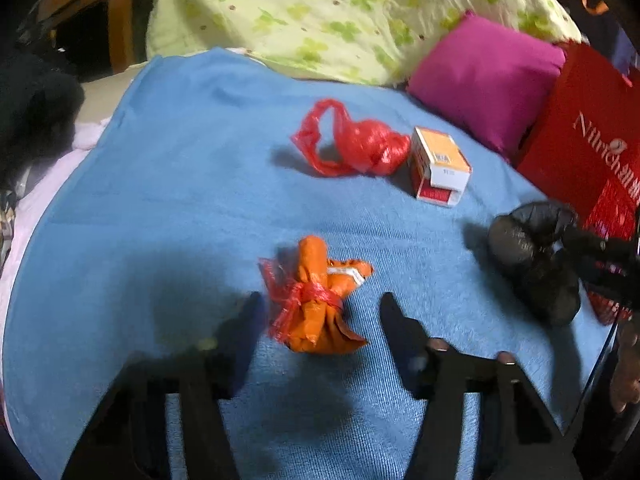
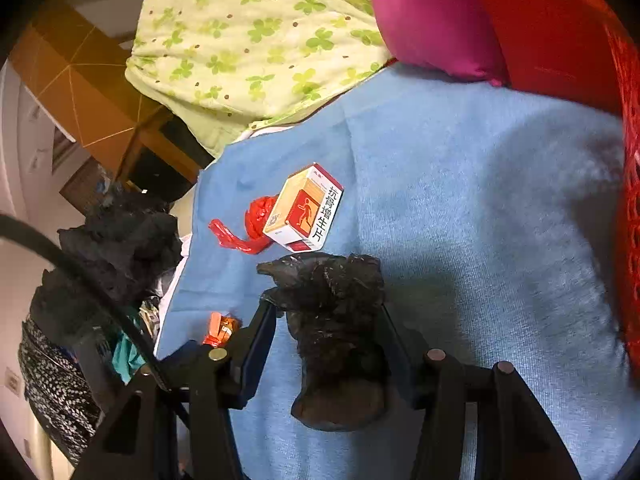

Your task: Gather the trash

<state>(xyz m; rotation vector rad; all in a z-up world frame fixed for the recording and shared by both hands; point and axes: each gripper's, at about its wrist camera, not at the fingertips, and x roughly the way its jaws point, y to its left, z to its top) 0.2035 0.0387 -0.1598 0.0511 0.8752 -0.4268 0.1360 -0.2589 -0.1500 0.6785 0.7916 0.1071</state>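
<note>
Four pieces of trash show in all. The left claw (image 1: pixel 320 308) stands wide open and holds nothing; between its two fingers, nearer the left one but not clearly touching either, lies one crumpled orange wrapper bundle tied with red plastic netting (image 1: pixel 316 300) on the blue towelling blanket (image 1: pixel 180 200). Ahead of this claw and slightly to its right lie one crumpled red plastic bag (image 1: pixel 356 144) and, just beside that, one small orange, white and red cardboard medicine box (image 1: pixel 440 166). Off to the left claw's right, the right claw (image 2: pixel 328 320) is closed on one crumpled black plastic bag (image 2: pixel 336 328), its fingers pressed against both sides of the wad; whether the wad rests on the blanket or is raised off it cannot be told. Ahead of the right claw and a little to its left sit the same box (image 2: pixel 306 210) and red bag (image 2: pixel 248 228). Bare blanket spreads ahead and to the right of the right claw, up to one red mesh basket (image 2: pixel 630 200) at the far right edge. One magenta cushion (image 1: pixel 486 78) and one pale green clover-print quilt (image 1: pixel 320 12) close off the far side; the blanket's left edge drops away to the left claw's left.
</note>
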